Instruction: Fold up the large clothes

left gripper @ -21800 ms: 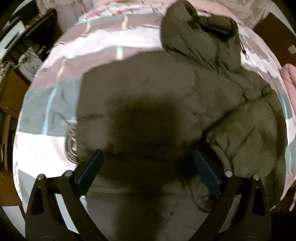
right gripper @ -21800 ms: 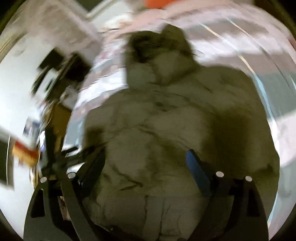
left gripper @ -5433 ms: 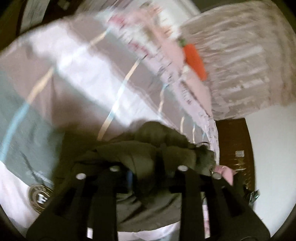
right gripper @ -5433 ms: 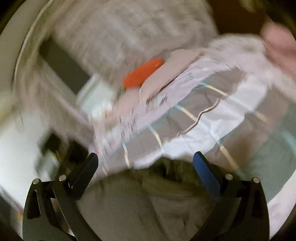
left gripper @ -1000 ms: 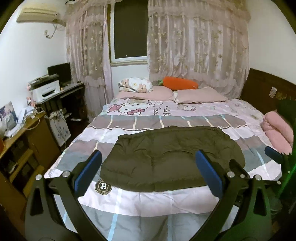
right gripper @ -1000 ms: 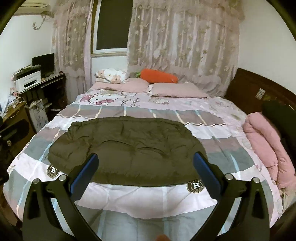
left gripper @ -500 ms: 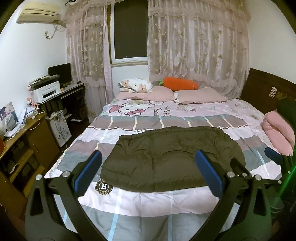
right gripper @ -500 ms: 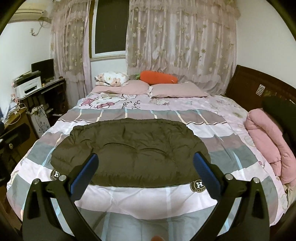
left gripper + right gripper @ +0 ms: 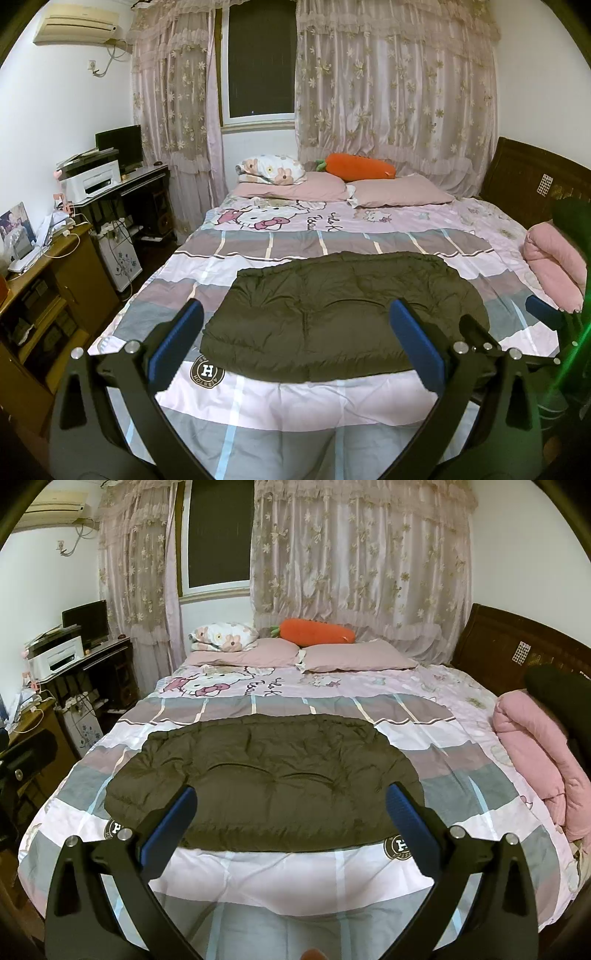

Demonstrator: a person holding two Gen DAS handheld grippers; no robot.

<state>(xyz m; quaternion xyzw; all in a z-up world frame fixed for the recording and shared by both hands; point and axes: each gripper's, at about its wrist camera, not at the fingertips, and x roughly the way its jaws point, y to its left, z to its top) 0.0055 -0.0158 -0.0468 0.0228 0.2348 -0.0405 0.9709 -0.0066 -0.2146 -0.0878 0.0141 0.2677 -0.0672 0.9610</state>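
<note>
Left tool (image 9: 295, 325) spread wide, gripping nothing, right tool (image 9: 291, 805) likewise, folded olive jacket (image 9: 343, 314) flat on bed (image 9: 295, 413)

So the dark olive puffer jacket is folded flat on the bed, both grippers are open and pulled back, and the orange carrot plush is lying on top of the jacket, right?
Not quite. The orange carrot plush lies at the head of the bed behind the pink pillows, well apart from the folded dark olive puffer jacket, as the right wrist view shows. The left gripper and right gripper are open and pulled back.
</note>
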